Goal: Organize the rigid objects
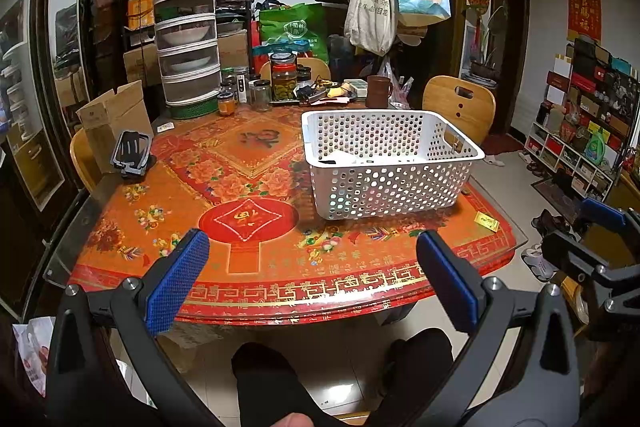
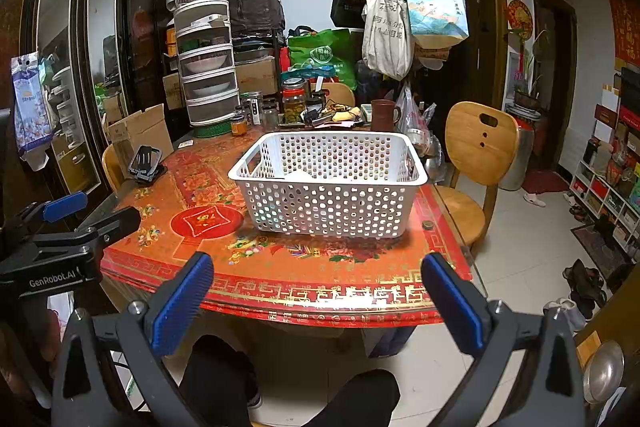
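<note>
A white perforated basket (image 1: 384, 183) stands on the red patterned table (image 1: 256, 267); it also shows in the right wrist view (image 2: 328, 203). Something white and something dark lie in its bottom, mostly hidden. A black phone stand (image 1: 132, 155) sits at the table's left edge, also in the right wrist view (image 2: 146, 163). A small yellow packet (image 1: 486, 222) lies right of the basket. My left gripper (image 1: 312, 279) is open and empty, back from the table's near edge. My right gripper (image 2: 316, 299) is open and empty beside it.
Jars (image 1: 284, 75), a brown mug (image 1: 378, 91), a stacked food cover (image 1: 188, 39) and a cardboard box (image 1: 112, 119) crowd the table's far side. Wooden chairs (image 2: 476, 151) stand at the right. A coat rack with bags (image 2: 392, 27) stands behind. My knees (image 2: 216, 379) are below.
</note>
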A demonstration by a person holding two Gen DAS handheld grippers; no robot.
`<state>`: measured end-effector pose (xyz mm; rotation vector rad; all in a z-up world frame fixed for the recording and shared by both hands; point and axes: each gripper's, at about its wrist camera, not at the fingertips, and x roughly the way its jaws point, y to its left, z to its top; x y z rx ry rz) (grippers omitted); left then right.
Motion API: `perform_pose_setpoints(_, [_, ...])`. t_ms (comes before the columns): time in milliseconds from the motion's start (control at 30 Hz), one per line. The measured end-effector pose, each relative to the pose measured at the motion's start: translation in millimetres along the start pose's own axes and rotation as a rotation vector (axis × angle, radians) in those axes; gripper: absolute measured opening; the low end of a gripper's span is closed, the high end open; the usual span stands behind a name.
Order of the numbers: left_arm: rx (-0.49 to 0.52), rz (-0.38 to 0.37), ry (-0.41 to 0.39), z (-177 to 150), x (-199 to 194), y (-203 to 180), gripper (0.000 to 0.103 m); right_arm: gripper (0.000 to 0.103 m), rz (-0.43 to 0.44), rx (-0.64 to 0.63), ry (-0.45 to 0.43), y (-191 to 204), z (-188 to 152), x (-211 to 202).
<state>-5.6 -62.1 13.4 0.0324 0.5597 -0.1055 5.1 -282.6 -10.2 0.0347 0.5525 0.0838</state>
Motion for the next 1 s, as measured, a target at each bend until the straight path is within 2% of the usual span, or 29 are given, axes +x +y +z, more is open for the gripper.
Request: perform_pose_setpoints(1000, [0.024, 0.005, 0.013, -1.5, -3.9, 7.1, 0.102, 0.103, -0.002, -0.005, 0.006, -1.5, -1.4, 1.5])
